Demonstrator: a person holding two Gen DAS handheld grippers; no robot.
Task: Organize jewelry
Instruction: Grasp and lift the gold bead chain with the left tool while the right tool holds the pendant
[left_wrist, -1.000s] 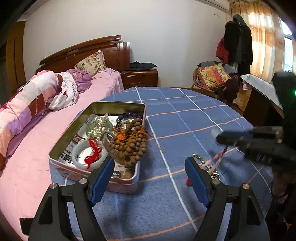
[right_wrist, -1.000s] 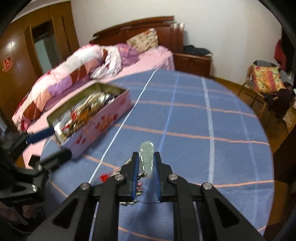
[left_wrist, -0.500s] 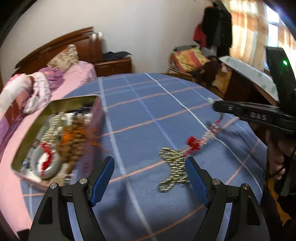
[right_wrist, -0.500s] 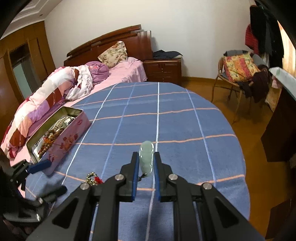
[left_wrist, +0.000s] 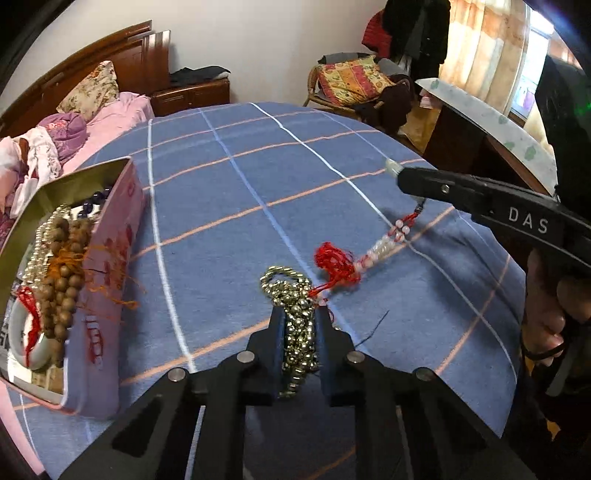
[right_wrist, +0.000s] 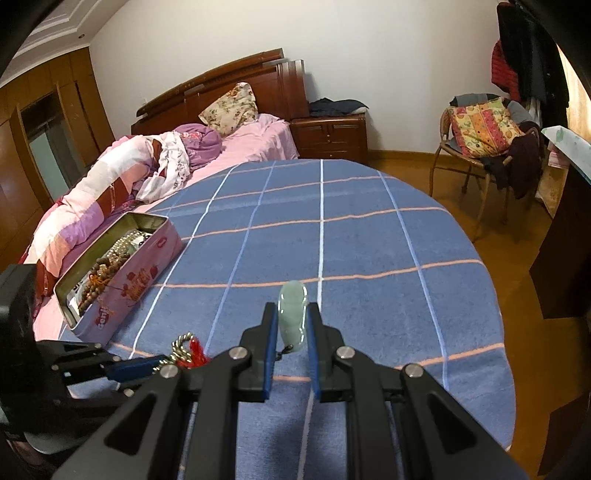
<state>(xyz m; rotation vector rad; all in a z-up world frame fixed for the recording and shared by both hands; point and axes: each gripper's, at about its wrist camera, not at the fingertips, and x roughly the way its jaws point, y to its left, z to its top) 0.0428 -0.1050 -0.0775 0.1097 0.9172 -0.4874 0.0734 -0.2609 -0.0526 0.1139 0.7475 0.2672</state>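
The necklace, a long piece with a pale green jade pendant (right_wrist: 292, 314) at one end, a run of white and pink beads (left_wrist: 384, 245), a red thread tassel (left_wrist: 338, 264) and a bunched length of small gold-coloured metal beads (left_wrist: 295, 314) at the other, is stretched between the two claws above the blue checked cloth of the round surface (left_wrist: 229, 206). The left claw (left_wrist: 298, 325) has just been closing and is now clamped on the gold bead bunch. The right claw (right_wrist: 291, 328) is pinched on the jade pendant, which stands upright between its blue pads (right_wrist: 272, 325).

The step in hand looks like carrying the whole piece to the open pink rectangular tin (left_wrist: 110, 258), which sits at the surface's left edge and already holds brown wooden beads (left_wrist: 62, 273), pearls and a pale bangle with red thread. To do it well, both claws should rise together and travel at one pace, keeping the strand slack, since a pull could strain the thin cord near the pendant. Whether the tassel is resting on the cloth is hard to judge from here. Lower the gold end in first, then feed the rest after it.
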